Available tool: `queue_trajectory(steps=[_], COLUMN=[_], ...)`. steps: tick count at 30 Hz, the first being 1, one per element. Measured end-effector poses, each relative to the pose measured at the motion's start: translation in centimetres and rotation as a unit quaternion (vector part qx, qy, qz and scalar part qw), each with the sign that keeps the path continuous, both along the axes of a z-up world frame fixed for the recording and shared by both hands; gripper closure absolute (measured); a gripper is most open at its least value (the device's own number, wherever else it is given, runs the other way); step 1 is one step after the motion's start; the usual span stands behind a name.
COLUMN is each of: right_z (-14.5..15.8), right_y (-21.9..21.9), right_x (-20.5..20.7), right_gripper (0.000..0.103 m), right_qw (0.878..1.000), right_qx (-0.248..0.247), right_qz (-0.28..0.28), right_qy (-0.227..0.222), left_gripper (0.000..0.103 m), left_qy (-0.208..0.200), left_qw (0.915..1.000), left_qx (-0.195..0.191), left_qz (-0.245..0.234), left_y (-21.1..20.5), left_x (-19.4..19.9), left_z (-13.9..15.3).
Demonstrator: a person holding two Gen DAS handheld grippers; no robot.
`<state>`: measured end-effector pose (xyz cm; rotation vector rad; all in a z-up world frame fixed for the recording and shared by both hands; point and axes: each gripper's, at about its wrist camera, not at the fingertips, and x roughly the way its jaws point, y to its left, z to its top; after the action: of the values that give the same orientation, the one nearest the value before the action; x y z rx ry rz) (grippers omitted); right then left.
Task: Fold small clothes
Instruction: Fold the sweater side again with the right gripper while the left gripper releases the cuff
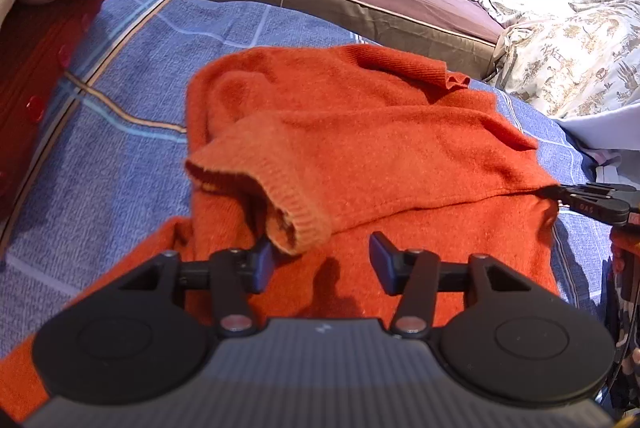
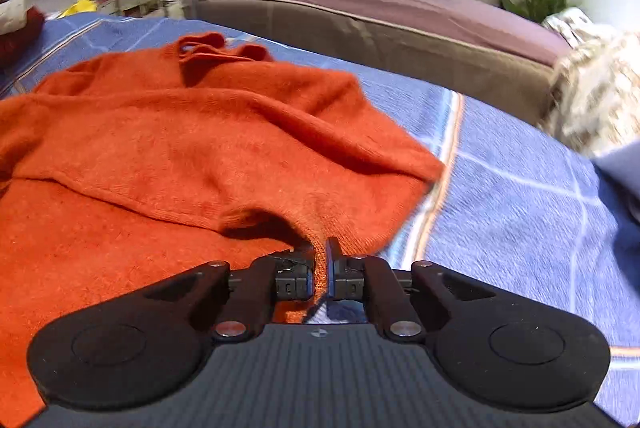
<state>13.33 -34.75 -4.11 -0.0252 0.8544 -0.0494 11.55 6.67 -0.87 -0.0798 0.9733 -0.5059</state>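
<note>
Orange knit sweater [image 1: 360, 131] lies on the blue bed cover [image 1: 132, 67], sleeve folded across.
Right gripper [image 2: 320, 264] pinches the sleeve edge to control the fold; left gripper [image 1: 320, 260] hovers, jaws spread and empty, beside the cuff [image 1: 296, 220].

Orange sweater [image 1: 360, 147]: fuzzy matt knit, wool-like nap, ribbed cuff [image 1: 298, 224] and neckband. Blue bedspread [image 1: 132, 67] under it: coarse woven cloth, matt, striped. Left gripper [image 1: 322, 260]: matt black plastic body, bright metal pivot pins, bluish smooth pads [image 1: 380, 262]. Right gripper [image 2: 320, 268]: same matt plastic, ribbed housing. Red garment [image 1: 36, 67] at 9 o'clock: ribbed cloth, glossy buttons.
</note>
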Motion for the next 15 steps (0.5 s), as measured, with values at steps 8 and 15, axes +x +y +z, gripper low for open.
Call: queue_trajectory(steps=[8, 15], right_z=[-2.4, 0.1], right_y=[-3.3, -1.3], right_x=[-2.7, -2.8], right_gripper=[0.093, 0.026], right_qw=[0.997, 0.998], right_qx=[0.032, 0.018], right_qz=[-0.051, -0.049], right_qy=[0.038, 0.046], left_gripper=[0.054, 0.053], left_qy=[0.008, -0.002], left_qw=[1.0000, 1.0000], left_qx=[0.000, 0.004], left_qz=[-0.004, 0.001], left_y=[-0.2, 0.5], left_x=[0.3, 0.3], left_z=[-0.8, -0.1])
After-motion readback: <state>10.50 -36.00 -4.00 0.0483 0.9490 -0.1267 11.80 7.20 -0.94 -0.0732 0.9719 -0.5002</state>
